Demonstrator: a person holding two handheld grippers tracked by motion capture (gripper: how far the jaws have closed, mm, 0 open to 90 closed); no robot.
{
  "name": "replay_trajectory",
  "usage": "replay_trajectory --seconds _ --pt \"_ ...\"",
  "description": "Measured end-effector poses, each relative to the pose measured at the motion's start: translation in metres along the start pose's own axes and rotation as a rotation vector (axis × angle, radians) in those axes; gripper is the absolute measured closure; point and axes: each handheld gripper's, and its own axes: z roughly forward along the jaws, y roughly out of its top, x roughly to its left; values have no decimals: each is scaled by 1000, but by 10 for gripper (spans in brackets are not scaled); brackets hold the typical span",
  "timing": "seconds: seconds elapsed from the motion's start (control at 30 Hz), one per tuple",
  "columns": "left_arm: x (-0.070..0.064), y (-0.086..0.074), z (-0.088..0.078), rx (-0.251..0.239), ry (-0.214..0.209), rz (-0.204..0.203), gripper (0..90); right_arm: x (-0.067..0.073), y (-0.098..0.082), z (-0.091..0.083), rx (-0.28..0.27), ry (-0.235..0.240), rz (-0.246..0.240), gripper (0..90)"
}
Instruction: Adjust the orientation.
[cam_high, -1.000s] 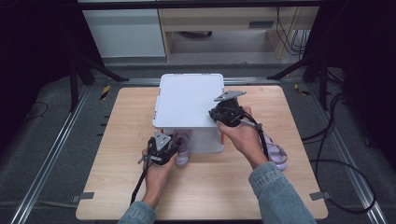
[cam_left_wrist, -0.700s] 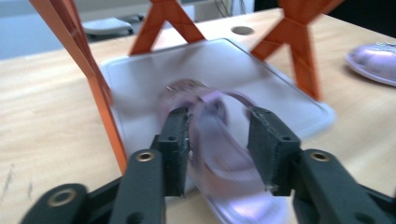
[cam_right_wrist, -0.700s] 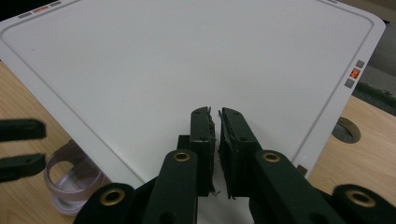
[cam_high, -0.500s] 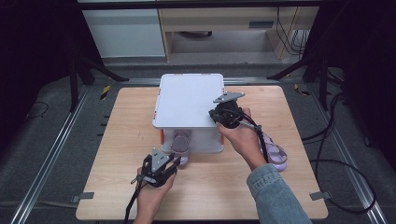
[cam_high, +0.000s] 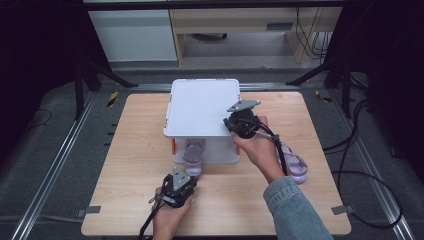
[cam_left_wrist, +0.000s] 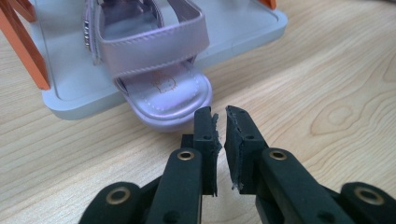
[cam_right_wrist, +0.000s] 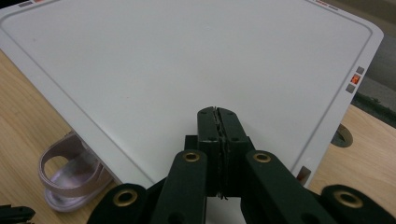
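A white two-level rack (cam_high: 202, 107) stands mid-table. A lilac sandal (cam_left_wrist: 159, 51) rests on its lower shelf (cam_left_wrist: 243, 28), toe hanging over the front edge. My left gripper (cam_left_wrist: 218, 114) sits on the near side of that toe, apart from it. Its jaws have just been closing and are shut with nothing between them. In the high view this gripper (cam_high: 180, 184) lies close to the table's front. My right gripper (cam_right_wrist: 218, 112) hovers over the rack's white top (cam_right_wrist: 187, 56). Its jaws have just been closing too and are shut on nothing. A second lilac sandal (cam_high: 295, 167) lies right of the rack.
Orange posts (cam_left_wrist: 23, 51) hold up the rack at its corners. The wooden table (cam_high: 130, 150) has bare board left of the rack and along the front. Black cables (cam_high: 360, 170) trail over the floor on the right. Cabinets (cam_high: 135, 35) stand beyond the table.
My left gripper has let go of the sandal at the rack's front and drawn back toward the near edge, its jaws closing. The sandal stays on the lower shelf. The right hand has kept still.
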Motion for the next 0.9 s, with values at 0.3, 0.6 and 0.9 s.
replay_trajectory --seconds 0.3,0.6,0.9 --pt "11 -3 8 7 21 -35 833 0 0 0 -3 1 -3 896" --pt "21 0 19 -6 34 -53 838 1 -1 0 -3 -4 -13 898" --pt "33 10 35 -9 52 -65 839 1 -1 -1 -4 -2 -16 898"
